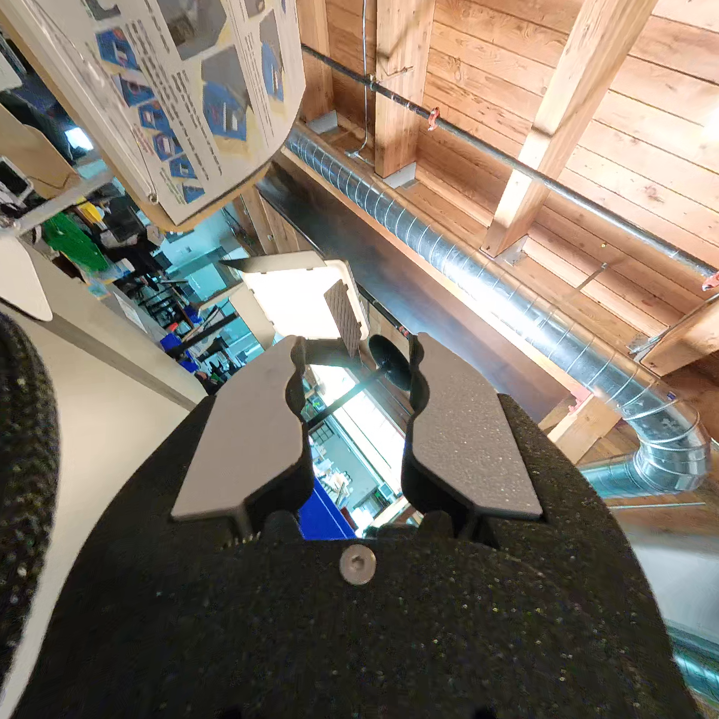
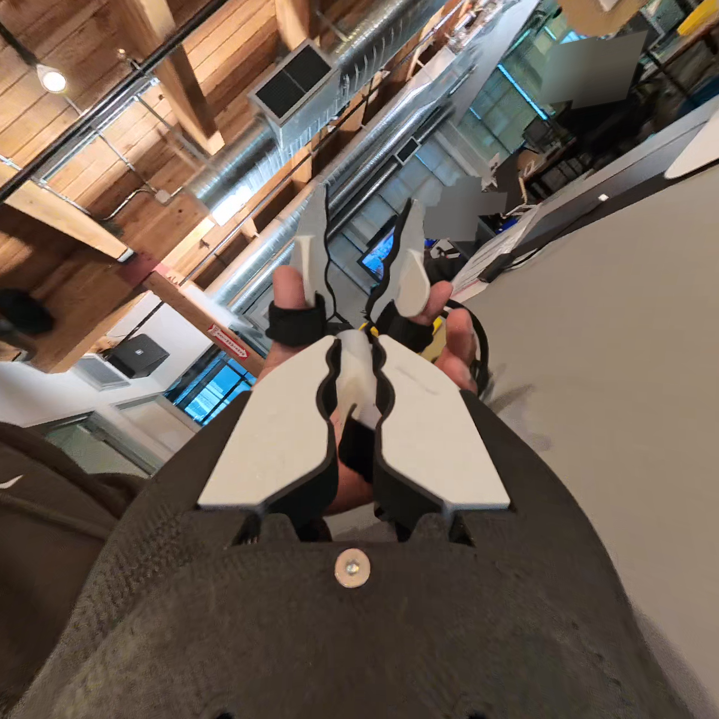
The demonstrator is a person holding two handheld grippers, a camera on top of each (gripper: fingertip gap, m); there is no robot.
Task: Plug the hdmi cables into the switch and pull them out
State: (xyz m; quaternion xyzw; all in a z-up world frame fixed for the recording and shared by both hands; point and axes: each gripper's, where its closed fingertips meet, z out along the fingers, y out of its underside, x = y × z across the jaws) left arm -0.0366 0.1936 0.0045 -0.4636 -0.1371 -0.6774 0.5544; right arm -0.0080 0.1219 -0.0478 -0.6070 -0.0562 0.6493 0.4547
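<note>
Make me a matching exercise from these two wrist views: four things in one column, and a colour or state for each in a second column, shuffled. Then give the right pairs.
Things
1. round duct
2. ceiling planks
3. light panel
4. left gripper

Colour or state
A. glowing white
B. fingers apart, nothing between them
C. shiny silver metal
D. warm brown wood

Pairs: 1-C, 2-D, 3-A, 4-B

Your hand (image 2: 459,350) is partly hidden behind the right tool (image 2: 356,344); the printed sheet (image 1: 186,97) is cut off at the top edge.
</note>
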